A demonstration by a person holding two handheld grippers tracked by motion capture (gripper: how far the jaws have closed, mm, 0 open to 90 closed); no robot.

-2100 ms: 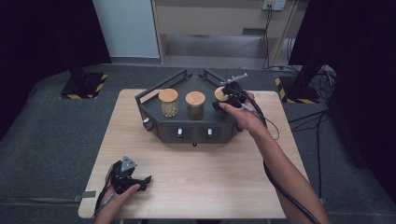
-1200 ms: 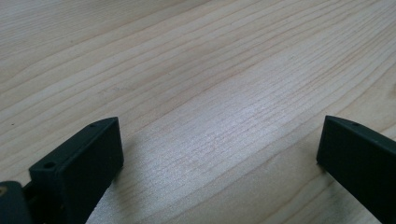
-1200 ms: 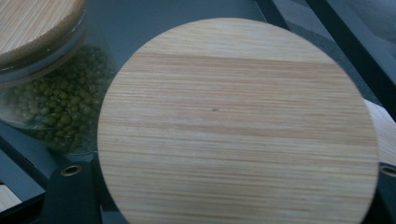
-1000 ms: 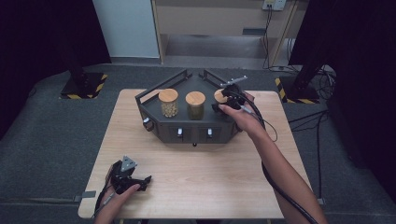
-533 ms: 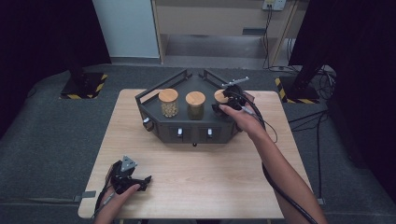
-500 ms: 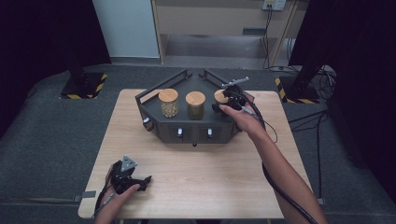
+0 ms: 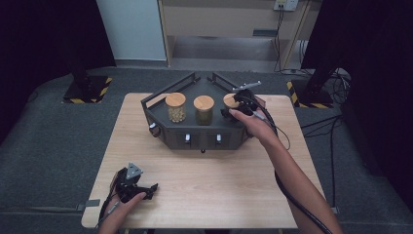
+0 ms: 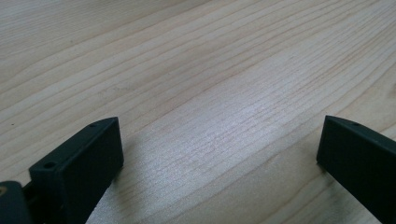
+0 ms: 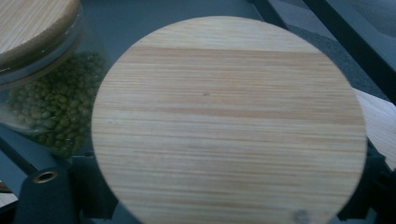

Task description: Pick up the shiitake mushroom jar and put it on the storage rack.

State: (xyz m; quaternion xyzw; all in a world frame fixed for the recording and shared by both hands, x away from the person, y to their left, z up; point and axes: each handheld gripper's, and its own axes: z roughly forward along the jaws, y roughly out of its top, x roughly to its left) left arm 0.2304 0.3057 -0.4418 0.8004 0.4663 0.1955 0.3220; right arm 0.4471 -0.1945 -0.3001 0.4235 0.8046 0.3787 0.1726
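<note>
Three glass jars with round wooden lids stand in a black angular rack [image 7: 195,139] at the table's far side: a left jar [image 7: 175,108], a middle jar [image 7: 203,110] of green beans [image 9: 42,98], and a right jar [image 7: 229,100]. My right gripper [image 7: 234,105] reaches over the right jar. Its jaws have just been opening and stand either side of that jar under its lid [image 9: 224,121], without pressing on it. My left gripper [image 7: 147,188] rests near the table's front left corner, open [image 8: 219,154] over bare wood.
The rack has raised rails at the back and small knobs [image 7: 187,138] on its front face. The wooden table [image 7: 219,195] ends close to the left hand. A cable [image 7: 292,195] trails along the right forearm. Dark stands sit on the floor beyond.
</note>
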